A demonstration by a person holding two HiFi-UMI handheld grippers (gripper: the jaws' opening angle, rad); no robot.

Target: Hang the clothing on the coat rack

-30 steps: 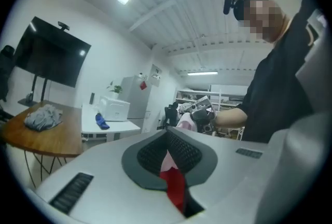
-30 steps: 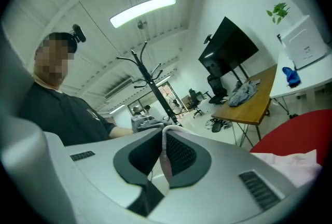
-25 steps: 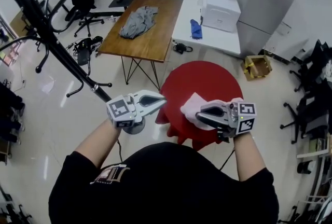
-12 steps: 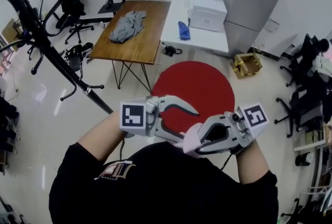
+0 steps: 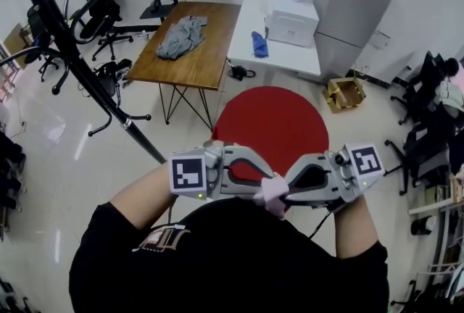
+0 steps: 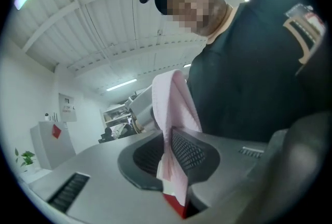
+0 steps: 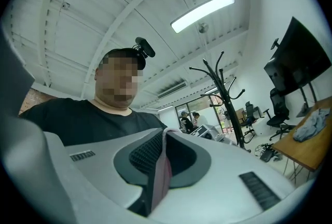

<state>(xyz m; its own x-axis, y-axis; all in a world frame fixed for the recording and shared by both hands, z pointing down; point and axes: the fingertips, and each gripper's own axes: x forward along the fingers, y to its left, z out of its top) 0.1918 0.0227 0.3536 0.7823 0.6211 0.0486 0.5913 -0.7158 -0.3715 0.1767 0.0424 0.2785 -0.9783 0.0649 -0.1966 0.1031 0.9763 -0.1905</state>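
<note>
A small pink cloth (image 5: 274, 193) is pinched between both grippers close to the person's chest. My left gripper (image 5: 268, 178) has its jaws closing on one end of it, and in the left gripper view the pads press on the pink cloth (image 6: 174, 114). My right gripper (image 5: 289, 185) is shut on the other end, where a thin fold of pink cloth (image 7: 162, 176) shows between its pads. The black coat rack (image 5: 72, 51) stands at the far left, well away from both grippers, and the coat rack (image 7: 228, 98) also shows in the right gripper view.
A red round stool (image 5: 272, 123) stands just ahead of the grippers. Beyond it a wooden table (image 5: 206, 61) holds a grey garment (image 5: 181, 35). A white table (image 5: 250, 22) carries a blue cloth (image 5: 259, 43) and a white box (image 5: 291, 16). Office chairs (image 5: 101, 7) crowd the rack's far side.
Both grippers have drawn back from over the red stool toward the chest. The left gripper opened wide, then closed on the pink cloth that the right gripper holds.
</note>
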